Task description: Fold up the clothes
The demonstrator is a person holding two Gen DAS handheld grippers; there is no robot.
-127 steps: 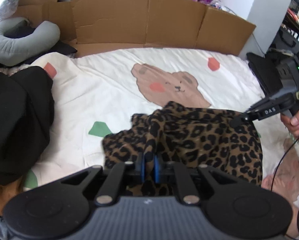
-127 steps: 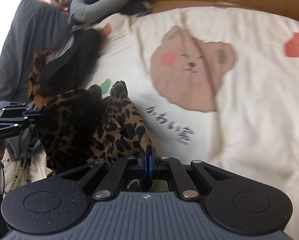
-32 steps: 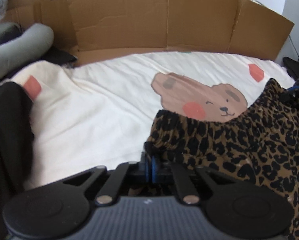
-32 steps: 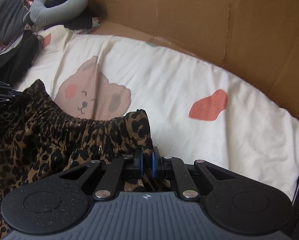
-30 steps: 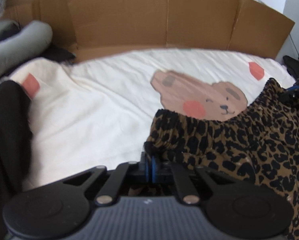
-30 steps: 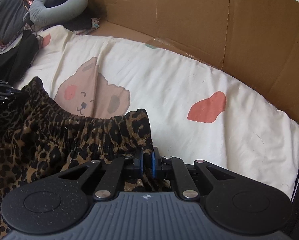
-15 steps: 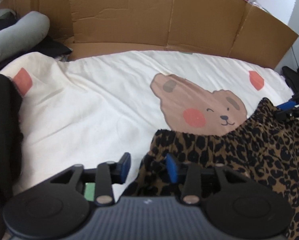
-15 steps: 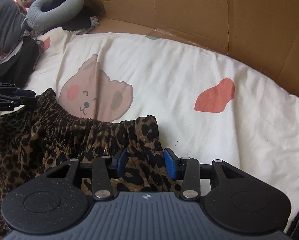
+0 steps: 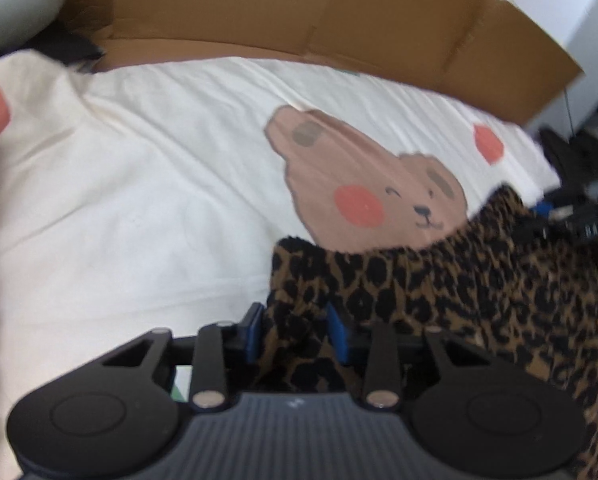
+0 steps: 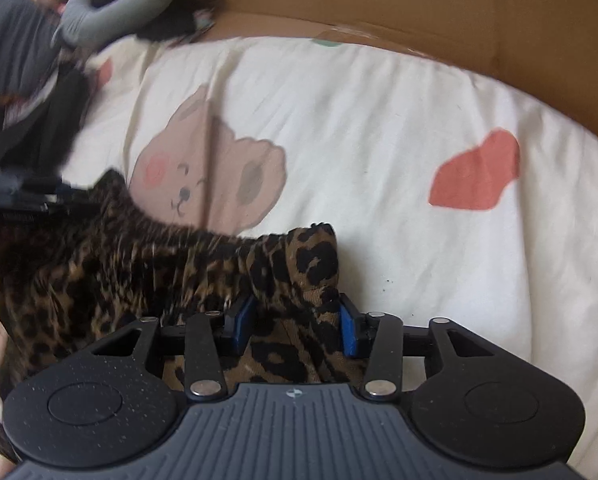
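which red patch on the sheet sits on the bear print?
The round red cheek on the bear print. The other red patches lie on plain white sheet, apart from the bear.

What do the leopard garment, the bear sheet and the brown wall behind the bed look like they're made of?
Leopard garment: soft, matte woven or knit fabric; its top edge is gathered like an elastic waistband.
Bear sheet: matte, cotton-like cloth, probably printed; it creases softly.
Brown wall: plain corrugated cardboard, judging by fold lines and raw edges.
Blur hides the finer weave.
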